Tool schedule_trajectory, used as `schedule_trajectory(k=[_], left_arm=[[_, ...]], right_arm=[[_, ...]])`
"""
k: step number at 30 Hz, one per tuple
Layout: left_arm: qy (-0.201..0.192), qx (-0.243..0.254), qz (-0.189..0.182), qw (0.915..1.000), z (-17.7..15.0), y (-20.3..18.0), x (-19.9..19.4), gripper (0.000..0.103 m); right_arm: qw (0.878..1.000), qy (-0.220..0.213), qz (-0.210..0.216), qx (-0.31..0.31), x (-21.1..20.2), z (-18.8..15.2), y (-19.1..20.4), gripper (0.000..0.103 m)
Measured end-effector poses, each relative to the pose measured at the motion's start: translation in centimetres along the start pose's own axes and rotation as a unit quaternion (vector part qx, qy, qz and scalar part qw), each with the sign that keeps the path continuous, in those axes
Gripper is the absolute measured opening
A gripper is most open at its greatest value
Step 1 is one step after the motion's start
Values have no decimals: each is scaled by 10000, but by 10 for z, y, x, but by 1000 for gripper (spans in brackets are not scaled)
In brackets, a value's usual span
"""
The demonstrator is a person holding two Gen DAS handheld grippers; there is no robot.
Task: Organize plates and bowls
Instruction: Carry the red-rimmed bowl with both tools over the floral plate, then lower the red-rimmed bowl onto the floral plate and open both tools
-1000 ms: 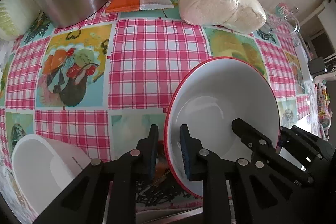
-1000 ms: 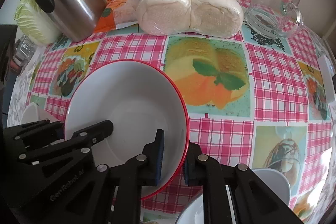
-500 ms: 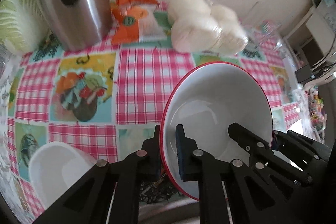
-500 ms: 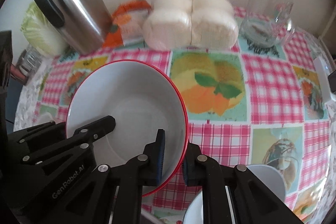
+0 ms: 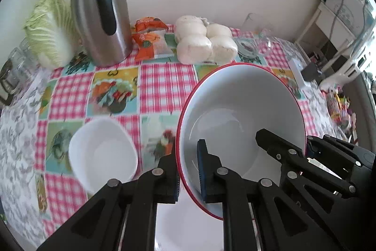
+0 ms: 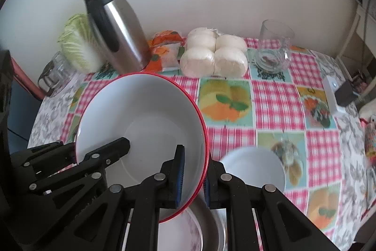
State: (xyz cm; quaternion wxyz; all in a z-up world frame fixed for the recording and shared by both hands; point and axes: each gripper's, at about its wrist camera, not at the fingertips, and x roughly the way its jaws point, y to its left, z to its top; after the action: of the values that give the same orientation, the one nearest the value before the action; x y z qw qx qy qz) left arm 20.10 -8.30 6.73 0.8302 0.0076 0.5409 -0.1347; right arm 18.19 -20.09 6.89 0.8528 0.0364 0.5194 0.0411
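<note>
Surface: a checked cloth surface (image 6: 277,100) against a pale wall, crowded with a steel flask (image 6: 117,27), wrapped buns (image 6: 213,55) and a glass mug (image 6: 275,48).
Bowl: my red-rimmed bowl (image 5: 239,114) hangs tilted above the cloth, clear of it.
Tongs: my left tongs (image 5: 188,171) pinch its near rim; my right tongs (image 6: 193,175) pinch the opposite rim.
Risk: if my hands drift apart or twist unevenly, the thin rim could slide out.
Below: a small white bowl (image 5: 103,152) and a plate (image 6: 178,234) sit underneath; a drop could chip them.

We see both grippers pinch the big red-rimmed bowl (image 5: 239,109) above the table (image 5: 164,81), beside a small white bowl (image 5: 103,152).
</note>
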Motion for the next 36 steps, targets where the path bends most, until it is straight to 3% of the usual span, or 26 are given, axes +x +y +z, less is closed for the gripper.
schedule_trajectory(k=[7, 18, 36], left_arm=[[225, -463, -161, 9985, -52, 11, -8, 14], [431, -972, -219, 9941, -110, 31, 4, 14], [335, -1395, -467, 9886, -127, 36, 27, 14]], right_arm=[[9997, 213, -45, -133, -16, -44, 18, 15], [9973, 685, 39, -265, 9, -101, 37, 15], [9960, 861, 1, -246, 31, -107, 32, 15]])
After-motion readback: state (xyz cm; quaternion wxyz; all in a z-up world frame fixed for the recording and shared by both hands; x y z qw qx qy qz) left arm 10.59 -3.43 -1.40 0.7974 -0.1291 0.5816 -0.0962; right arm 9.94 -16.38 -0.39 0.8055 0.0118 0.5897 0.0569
